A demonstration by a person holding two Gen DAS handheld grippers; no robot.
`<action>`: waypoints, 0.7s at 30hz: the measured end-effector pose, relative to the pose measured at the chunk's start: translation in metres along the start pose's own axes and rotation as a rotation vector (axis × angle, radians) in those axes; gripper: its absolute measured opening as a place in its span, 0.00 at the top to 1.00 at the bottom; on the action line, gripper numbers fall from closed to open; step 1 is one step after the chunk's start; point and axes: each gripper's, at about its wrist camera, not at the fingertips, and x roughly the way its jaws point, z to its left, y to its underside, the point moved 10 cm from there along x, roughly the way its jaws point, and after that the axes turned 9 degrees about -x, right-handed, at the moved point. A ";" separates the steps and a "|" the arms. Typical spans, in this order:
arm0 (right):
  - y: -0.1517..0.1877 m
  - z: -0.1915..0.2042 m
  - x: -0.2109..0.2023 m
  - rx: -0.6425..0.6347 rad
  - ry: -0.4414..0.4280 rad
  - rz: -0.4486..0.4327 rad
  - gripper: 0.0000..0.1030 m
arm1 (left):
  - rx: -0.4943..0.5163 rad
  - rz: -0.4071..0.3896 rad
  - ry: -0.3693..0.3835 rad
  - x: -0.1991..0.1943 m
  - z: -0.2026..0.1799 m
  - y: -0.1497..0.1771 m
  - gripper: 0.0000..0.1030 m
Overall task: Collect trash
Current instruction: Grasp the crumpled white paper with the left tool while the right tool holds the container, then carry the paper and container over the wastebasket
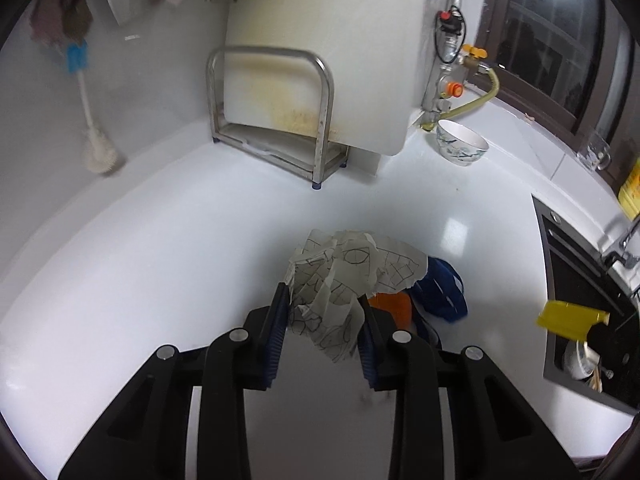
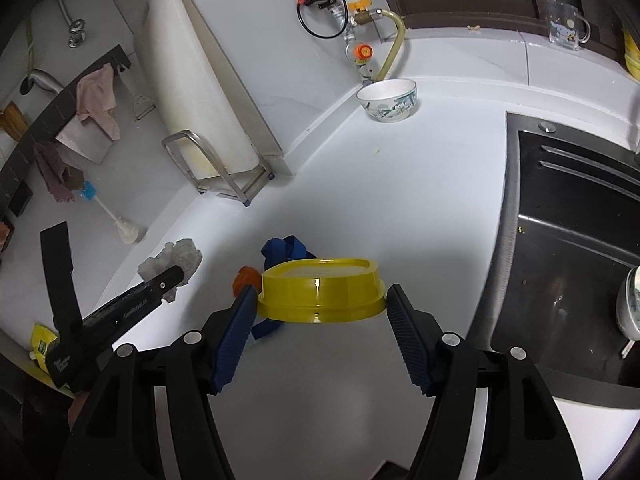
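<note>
- The crumpled paper (image 1: 340,292), scribbled with pen lines, sits pinched between the blue pads of the left gripper (image 1: 324,332); most of the wad bulges out past the fingertips and only its lower folds are caught.
- The yellow lid (image 2: 320,294) spans the jaws of the right gripper (image 2: 322,332), which stand wide; the pads (image 2: 236,332) press on its flared rim at either side, and it appears to hang above the white counter (image 2: 360,200).
- Just beyond both sets of jaws, an orange scrap (image 1: 394,308) and a blue strap (image 1: 444,292) lie on the counter, seemingly not yet collected.
- To the right of the right jaws lies the dark sink (image 2: 568,240).
- Risk: the paper is soft and held by its edge, so a quick swing could probably let it slide out.
- Risk: the lid is gripped on a sloped, glossy rim; any tilt may let it pop free and drop towards the sink.
</note>
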 end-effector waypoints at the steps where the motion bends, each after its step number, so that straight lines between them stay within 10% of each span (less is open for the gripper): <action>1: 0.002 0.001 -0.005 -0.003 -0.002 0.001 0.38 | 0.002 -0.001 -0.002 -0.006 0.000 0.003 0.70; 21: 0.093 -0.010 -0.130 -0.156 -0.142 0.068 0.38 | -0.036 0.012 -0.057 -0.149 -0.067 0.130 0.70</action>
